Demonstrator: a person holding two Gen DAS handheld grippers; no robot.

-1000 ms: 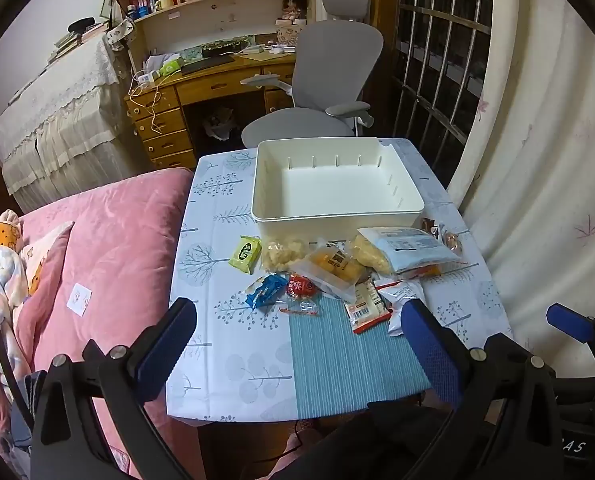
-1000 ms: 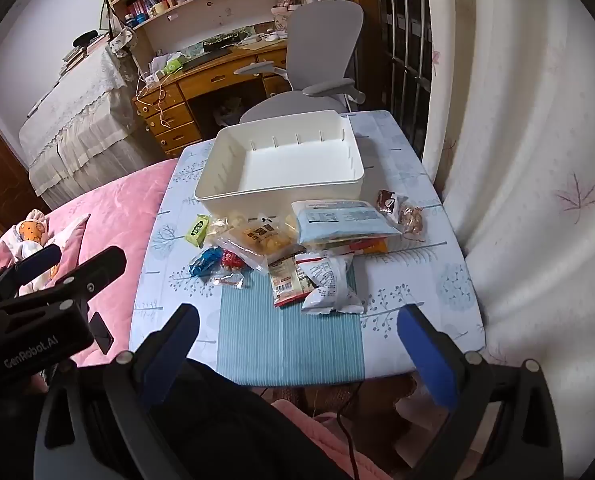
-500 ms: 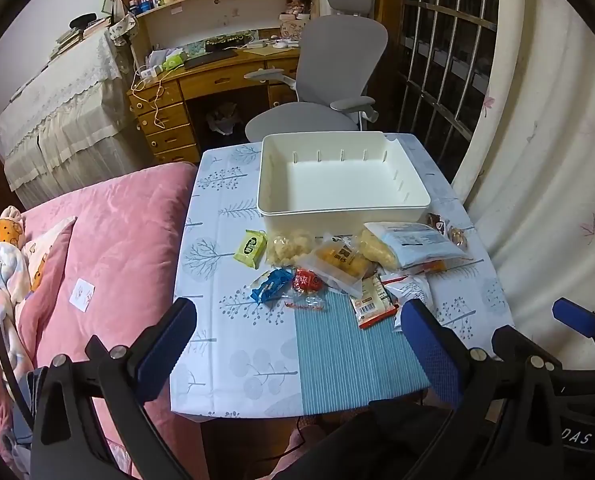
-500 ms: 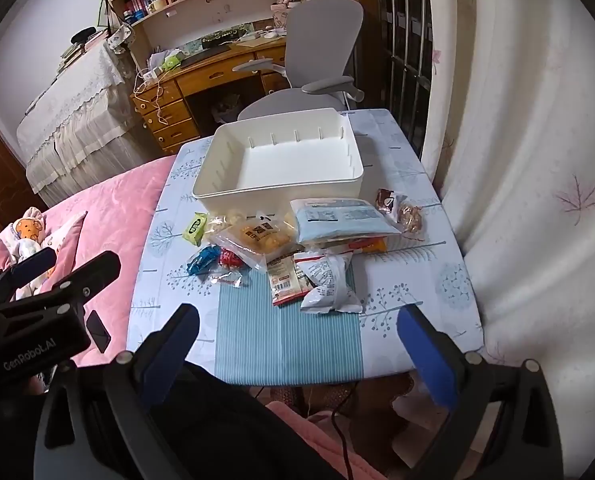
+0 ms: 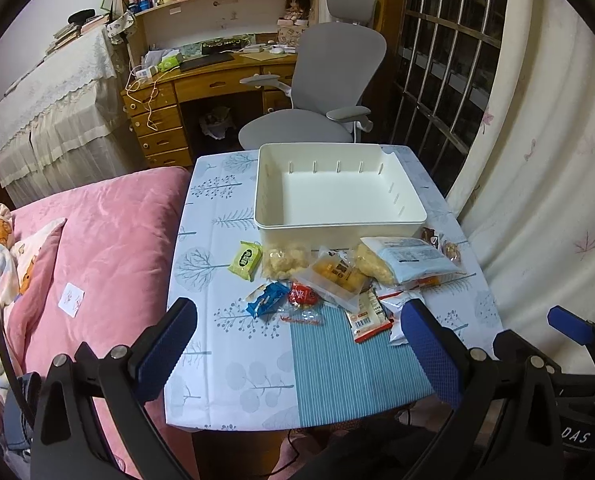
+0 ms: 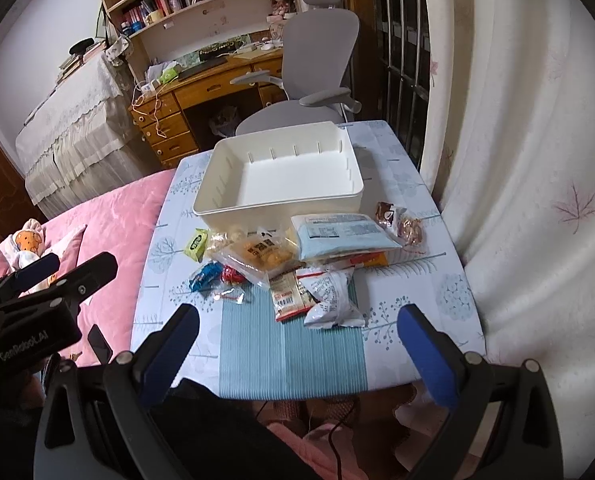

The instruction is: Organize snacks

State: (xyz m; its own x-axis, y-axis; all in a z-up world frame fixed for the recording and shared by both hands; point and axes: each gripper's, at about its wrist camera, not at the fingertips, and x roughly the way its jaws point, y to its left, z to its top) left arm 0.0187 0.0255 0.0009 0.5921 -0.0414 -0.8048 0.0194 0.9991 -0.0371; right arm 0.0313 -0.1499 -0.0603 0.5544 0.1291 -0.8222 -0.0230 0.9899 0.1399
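Surface (image 5: 257,360): we see snacks (image 5: 337,276) heaped before empty bin (image 5: 337,224) | bed (image 5: 109,232) left | both tools, left (image 5: 297,344) and right (image 6: 297,344), gaping, holding nothing.

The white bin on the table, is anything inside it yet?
Nothing shows inside the white bin: its floor is bare, and the snacks all lie on the table in front. Its near wall hides a strip of the floor.

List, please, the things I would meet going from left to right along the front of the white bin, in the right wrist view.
green packet → blue candy wrapper → red candy wrapper → clear bag of orange snacks → big pale blue bag → brown wrapped sweets
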